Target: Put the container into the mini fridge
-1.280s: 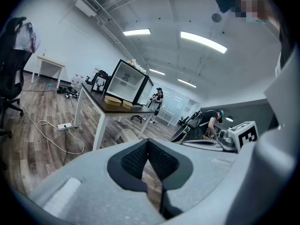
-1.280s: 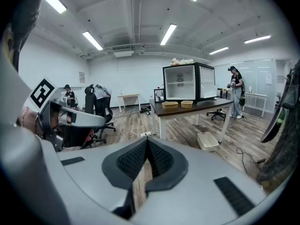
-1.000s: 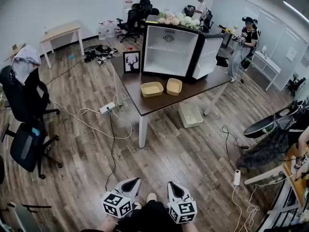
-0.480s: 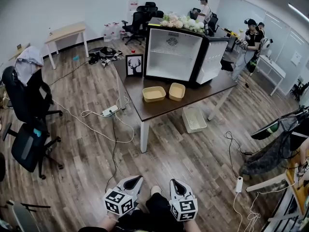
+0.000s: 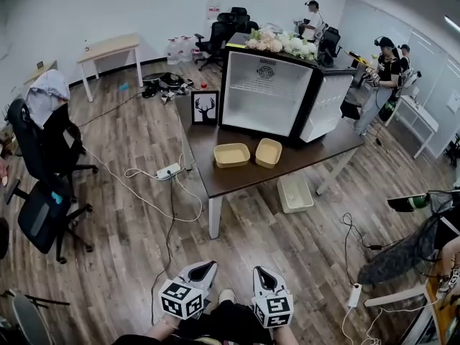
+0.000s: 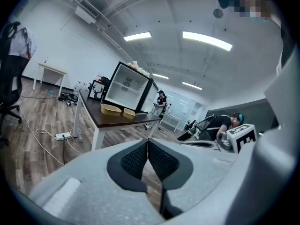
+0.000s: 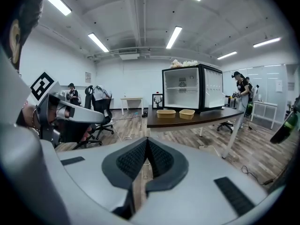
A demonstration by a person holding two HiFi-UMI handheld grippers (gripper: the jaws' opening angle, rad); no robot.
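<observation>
Against the earlier head views, the desk (image 5: pixel 231 182) and the mini fridge (image 5: pixel 266 92) sit lower and larger in frame, so the viewpoint has closed in on them. Both grippers keep their place at the bottom edge.

Two tan containers stand on the desk just in front of the mini fridge, mouths up and apart from each other. The wider container (image 5: pixel 231 154) lies with its long axis roughly parallel to the fridge's open front. The squarer container (image 5: pixel 268 152) sits beside it, nearer the swung-out fridge door (image 5: pixel 325 106). Neither is inside the fridge.

The left gripper (image 6: pixel 147 142) has its jaws pressed together with nothing between them. The right gripper (image 7: pixel 146 141) likewise has its jaws pressed together and holds nothing. Both are well short of the mini fridge, over the wooden floor (image 5: pixel 136 243), and touch no object.
</observation>
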